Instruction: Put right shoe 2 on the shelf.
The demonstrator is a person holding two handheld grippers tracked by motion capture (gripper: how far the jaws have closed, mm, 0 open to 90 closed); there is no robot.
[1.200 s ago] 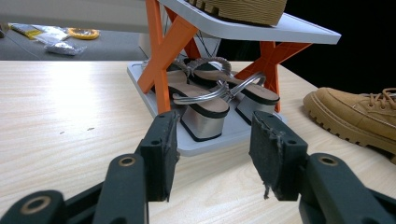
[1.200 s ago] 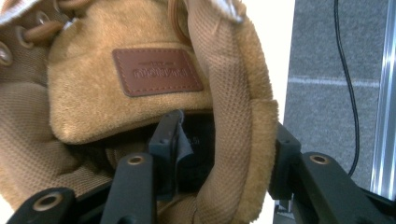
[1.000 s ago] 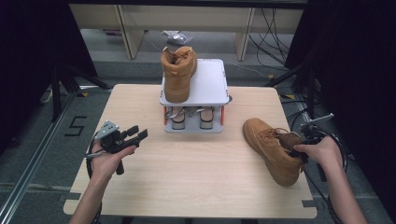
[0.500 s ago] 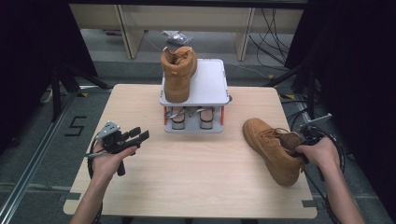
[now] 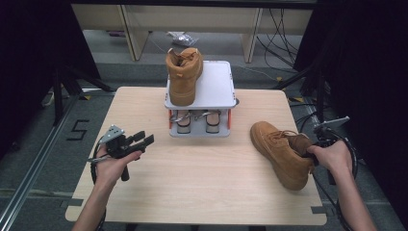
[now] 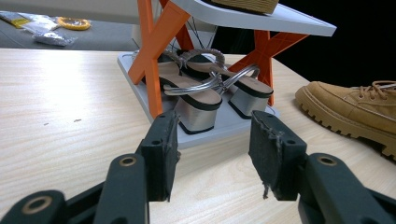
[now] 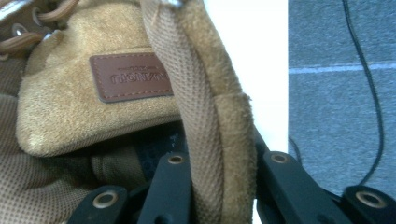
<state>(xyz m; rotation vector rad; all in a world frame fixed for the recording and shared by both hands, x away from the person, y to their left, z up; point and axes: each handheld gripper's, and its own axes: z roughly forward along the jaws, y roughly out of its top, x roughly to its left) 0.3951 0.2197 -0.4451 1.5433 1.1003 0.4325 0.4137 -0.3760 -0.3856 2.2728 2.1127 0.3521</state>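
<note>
We see a wooden table (image 5: 192,192) from above, with a tan boot (image 5: 281,151) lying at its right side, toe pointing towards the middle. Our right gripper (image 7: 217,186) has just been closing, and its jaws now pinch the boot's padded collar between them. Our left gripper (image 5: 139,141) hovers over the table's left side, jaws apart and empty. A small shoe rack (image 5: 216,91) at the far edge carries a second boot (image 5: 183,74) on top and sandals (image 6: 205,91) below.
</note>
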